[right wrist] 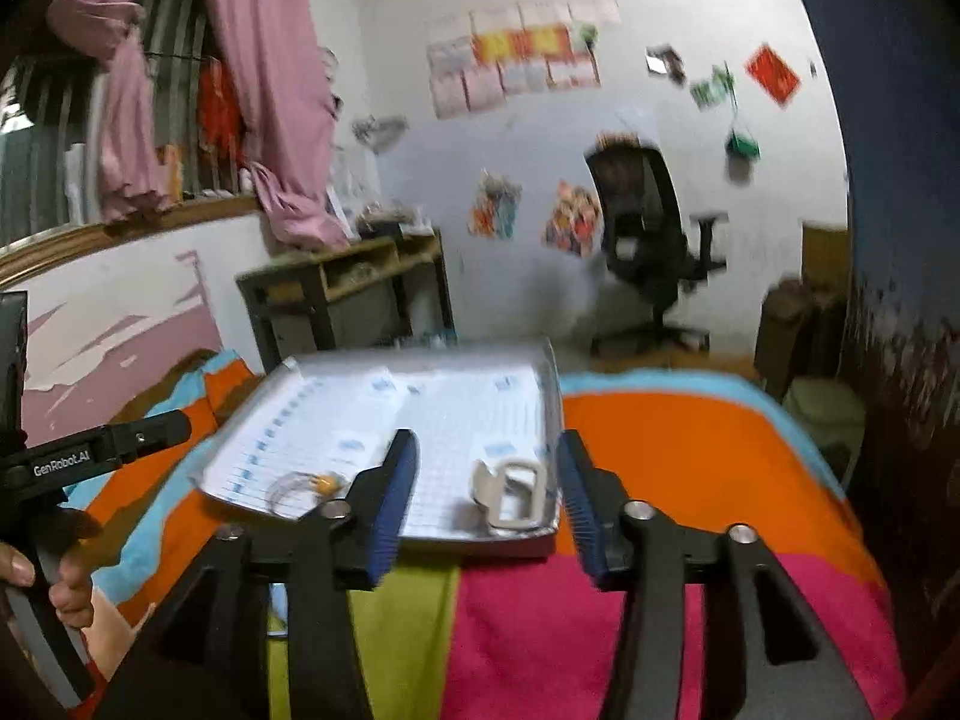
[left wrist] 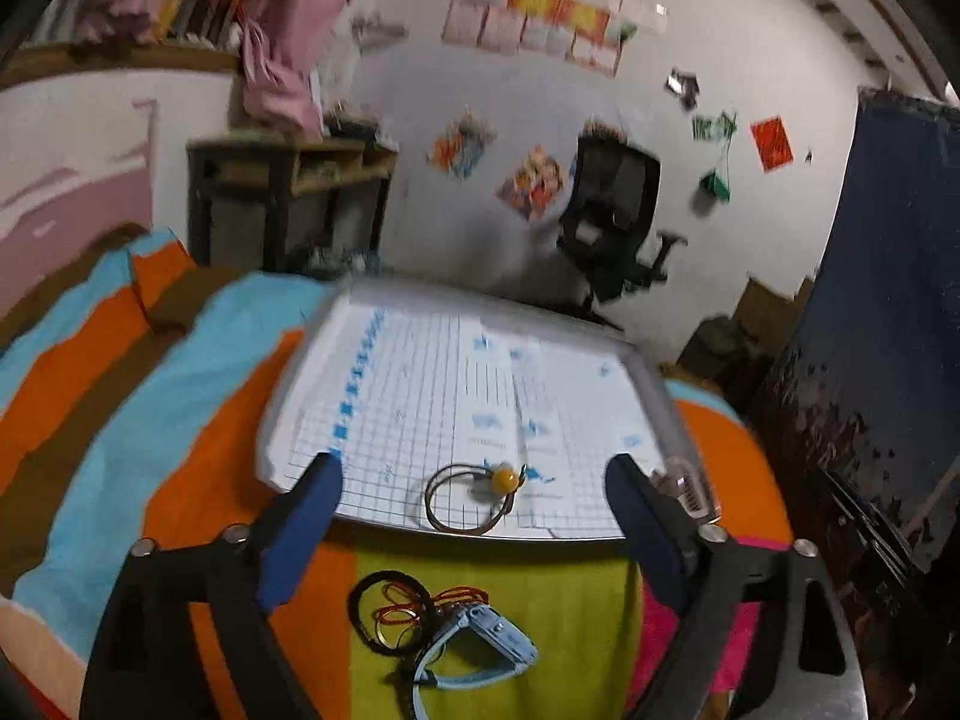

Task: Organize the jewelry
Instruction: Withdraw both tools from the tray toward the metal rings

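Here we hold both grippers over a bed covered with a striped blanket (left wrist: 180,420) in orange, blue, green and pink. A tray (left wrist: 282,414) lined with grid paper lies on the blanket ahead of us.

Our left gripper (left wrist: 474,480) has its jaws wide apart and empty, its blue pads (left wrist: 300,528) hovering at the tray's near edge. Between them, on the tray, we see a brown cord bracelet (left wrist: 462,498) with a yellow bead (left wrist: 505,478); part of its loop hangs over the near rim. Below the tray, on the green stripe, a small pile of jewelry waits: a black ring-shaped band (left wrist: 360,618), a thin red cord (left wrist: 408,606) lying across it, and a light blue watch (left wrist: 480,648) touching both. A clear item with a barcode label (left wrist: 690,489) sits at the tray's right rim, just behind the right finger; we cannot tell what it is.

Our right gripper (right wrist: 489,498) is also open, jaws apart and holding nothing, above the tray's near right corner. Between its pads (right wrist: 396,498) a pale, blurred band-like piece (right wrist: 510,495) rests on the tray (right wrist: 555,396). The bead bracelet (right wrist: 312,486) shows farther left on the same tray, well apart from that piece. At the left edge of this view we see a hand (right wrist: 66,588) gripping the handle of the other tool.
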{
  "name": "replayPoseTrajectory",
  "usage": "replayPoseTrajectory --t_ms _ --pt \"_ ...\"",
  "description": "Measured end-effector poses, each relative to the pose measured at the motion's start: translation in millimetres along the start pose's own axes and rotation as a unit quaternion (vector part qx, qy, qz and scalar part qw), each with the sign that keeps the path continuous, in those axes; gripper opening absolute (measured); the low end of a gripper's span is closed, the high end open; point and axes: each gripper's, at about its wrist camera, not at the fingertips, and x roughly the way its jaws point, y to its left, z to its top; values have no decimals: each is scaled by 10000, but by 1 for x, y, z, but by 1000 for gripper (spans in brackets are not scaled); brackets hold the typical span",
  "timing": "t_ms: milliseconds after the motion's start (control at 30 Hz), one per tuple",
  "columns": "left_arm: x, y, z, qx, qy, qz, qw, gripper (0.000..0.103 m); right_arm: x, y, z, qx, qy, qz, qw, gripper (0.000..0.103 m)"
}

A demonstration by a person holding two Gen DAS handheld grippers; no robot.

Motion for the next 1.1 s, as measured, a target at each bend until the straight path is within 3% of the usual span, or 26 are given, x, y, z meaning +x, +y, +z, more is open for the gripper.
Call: replayPoseTrajectory --t_ms 67,133,333,500,800,967,1100 --pt "-25 -2 -1 6 -255 72 9996 98 -28 9 3 4 -326 22 9995 70" --pt "-46 -2 -4 43 -488 186 9986 102 -55 17 4 -1 -634 21 9980 80" --pt "-118 -3 -27 233 -1075 400 9931 103 -130 31 -7 131 -1210 140 9925 100" --pt "-172 2 -58 267 -1347 379 9898 103 -190 40 -35 106 -1367 86 9905 102" --pt "-236 14 -123 446 -1550 384 9862 103 -265 51 -77 110 -1414 -91 9898 102" --pt "-258 23 -152 458 -1409 382 9882 103 -288 52 -99 168 -1147 -162 9931 102" --pt "-263 31 -176 365 -916 346 9945 103 -294 48 -121 307 -626 -259 9972 102"
